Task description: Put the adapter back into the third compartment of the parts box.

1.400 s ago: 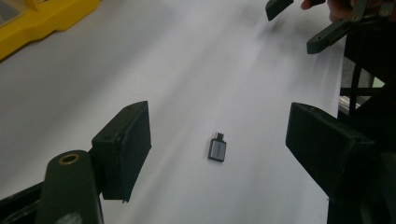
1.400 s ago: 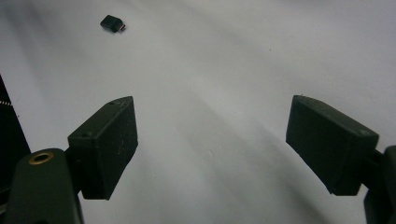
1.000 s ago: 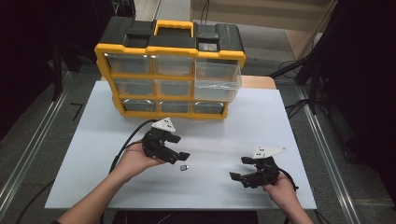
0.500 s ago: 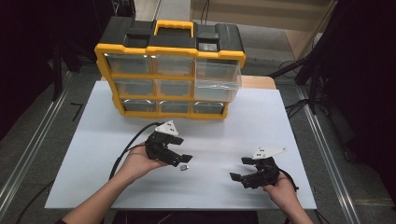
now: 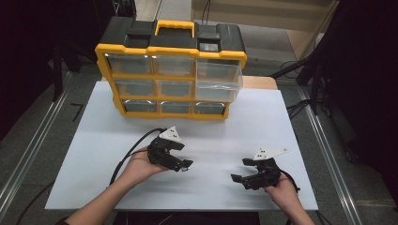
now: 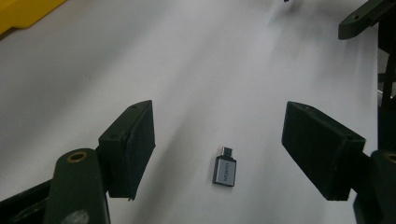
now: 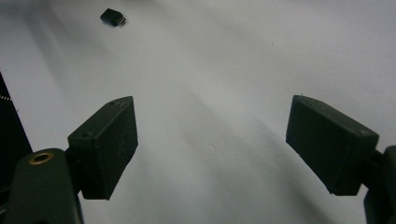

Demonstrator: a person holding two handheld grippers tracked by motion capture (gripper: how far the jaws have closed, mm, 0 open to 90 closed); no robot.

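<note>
A small grey USB adapter (image 6: pixel 224 167) lies flat on the white table, its plug end pointing away. My left gripper (image 6: pixel 219 135) is open, one jaw on each side of the adapter and neither touching it. From above, the left gripper (image 5: pixel 183 165) hovers right over the adapter (image 5: pixel 184 170), left of the table's middle. My right gripper (image 5: pixel 239 169) is open and empty near the front right edge. In the right gripper view the adapter (image 7: pixel 113 17) sits far off at the top left, beyond the open right gripper (image 7: pixel 210 130).
A yellow and black drawer organizer (image 5: pixel 171 75) stands at the back of the white table (image 5: pixel 281 122). Its right middle clear drawer (image 5: pixel 219 85) is pulled out. A black cable (image 5: pixel 129 154) trails from the left gripper. The right gripper's jaw (image 6: pixel 364 18) shows across the table.
My left gripper has edged right and down, bringing its open jaws around the adapter. The right gripper has stayed where it was.
</note>
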